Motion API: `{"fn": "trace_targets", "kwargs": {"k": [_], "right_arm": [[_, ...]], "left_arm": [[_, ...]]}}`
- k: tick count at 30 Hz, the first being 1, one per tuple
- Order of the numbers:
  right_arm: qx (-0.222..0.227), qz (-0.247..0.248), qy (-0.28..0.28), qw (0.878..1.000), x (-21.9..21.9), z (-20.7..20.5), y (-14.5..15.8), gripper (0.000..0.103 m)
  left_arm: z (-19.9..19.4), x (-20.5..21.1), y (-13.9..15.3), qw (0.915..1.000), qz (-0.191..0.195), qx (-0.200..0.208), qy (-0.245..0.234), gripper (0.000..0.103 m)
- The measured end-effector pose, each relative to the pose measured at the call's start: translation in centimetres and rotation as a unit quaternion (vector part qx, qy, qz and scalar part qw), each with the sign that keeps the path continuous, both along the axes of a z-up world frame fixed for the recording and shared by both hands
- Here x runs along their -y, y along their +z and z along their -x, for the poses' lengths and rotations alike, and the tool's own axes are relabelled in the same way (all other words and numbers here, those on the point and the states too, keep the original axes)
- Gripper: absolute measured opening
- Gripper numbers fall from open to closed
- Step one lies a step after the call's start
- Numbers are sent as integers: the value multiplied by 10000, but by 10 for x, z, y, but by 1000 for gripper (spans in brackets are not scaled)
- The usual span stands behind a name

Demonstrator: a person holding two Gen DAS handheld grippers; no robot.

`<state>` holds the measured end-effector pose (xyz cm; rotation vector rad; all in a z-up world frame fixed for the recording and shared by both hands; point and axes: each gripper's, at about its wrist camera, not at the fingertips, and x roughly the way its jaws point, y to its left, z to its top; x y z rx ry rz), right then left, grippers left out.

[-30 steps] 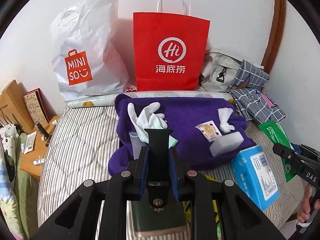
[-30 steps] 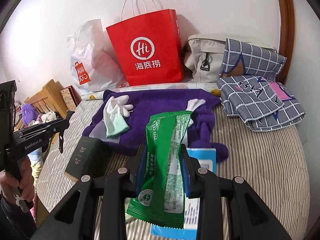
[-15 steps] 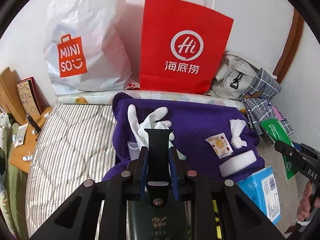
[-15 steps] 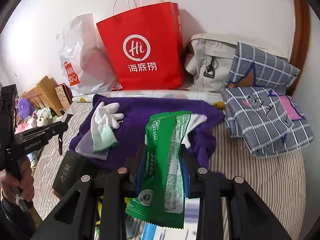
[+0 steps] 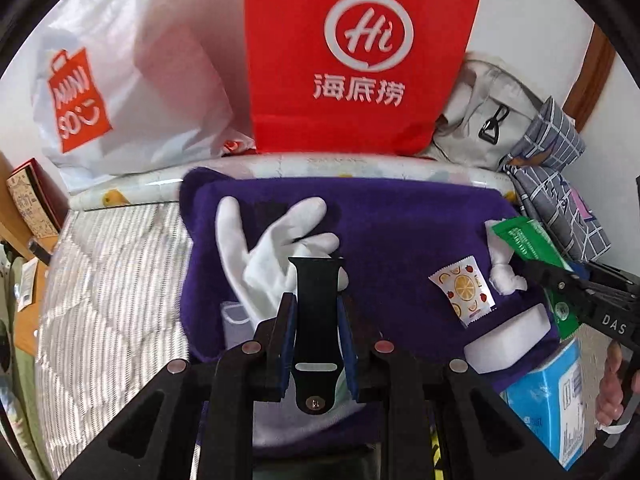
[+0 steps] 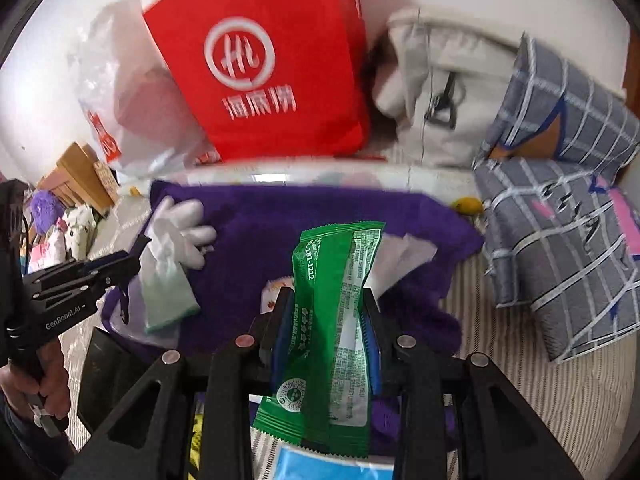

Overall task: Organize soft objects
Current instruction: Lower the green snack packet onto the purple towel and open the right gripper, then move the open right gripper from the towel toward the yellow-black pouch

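My left gripper [image 5: 317, 308] is shut on a black watch strap [image 5: 318, 312] and holds it over the purple towel [image 5: 400, 232], just before a white glove [image 5: 272, 252]. My right gripper [image 6: 326, 312] is shut on a green snack packet [image 6: 332, 320] above the towel's [image 6: 280, 232] near right part. The packet [image 5: 528, 240] and right gripper [image 5: 580, 296] also show at the right in the left wrist view. On the towel lie a fruit-print sachet [image 5: 464, 290], a white sponge block [image 5: 508, 340] and crumpled white tissue [image 5: 504, 276].
A red paper bag [image 5: 360, 56], a white Miniso bag [image 5: 120, 80], a grey bag [image 5: 484, 120] and folded checked cloth [image 6: 560, 232] stand along the wall. A blue box [image 5: 552, 392] lies at the towel's near right. The striped mattress [image 5: 112, 288] extends left.
Both grippers have moved forward over the purple towel, toward the bags at the wall, each still holding its item. The right gripper view is now blurred from motion.
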<state>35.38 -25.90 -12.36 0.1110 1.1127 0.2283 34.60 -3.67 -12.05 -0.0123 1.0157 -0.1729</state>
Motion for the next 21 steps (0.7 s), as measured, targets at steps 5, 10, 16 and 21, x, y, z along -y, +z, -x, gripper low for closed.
{"fn": "trace_targets", "kwargs": {"k": [5, 10, 16, 21], "right_arm": [[-146, -13, -4, 9999, 0, -6, -12, 34], [-227, 57, 20, 9997, -5, -9, -16, 40], [-63, 156, 120, 9998, -11, -5, -7, 59], [17, 166, 99, 9998, -12, 1, 3, 59]], "left_arm": [[-8, 6, -10, 9998, 61, -175, -18, 20], [-12, 6, -11, 9996, 134, -260, -24, 21], [-14, 7, -10, 9994, 154, -292, -46, 22], [-13, 7, -9, 9995, 152, -280, -47, 41]]}}
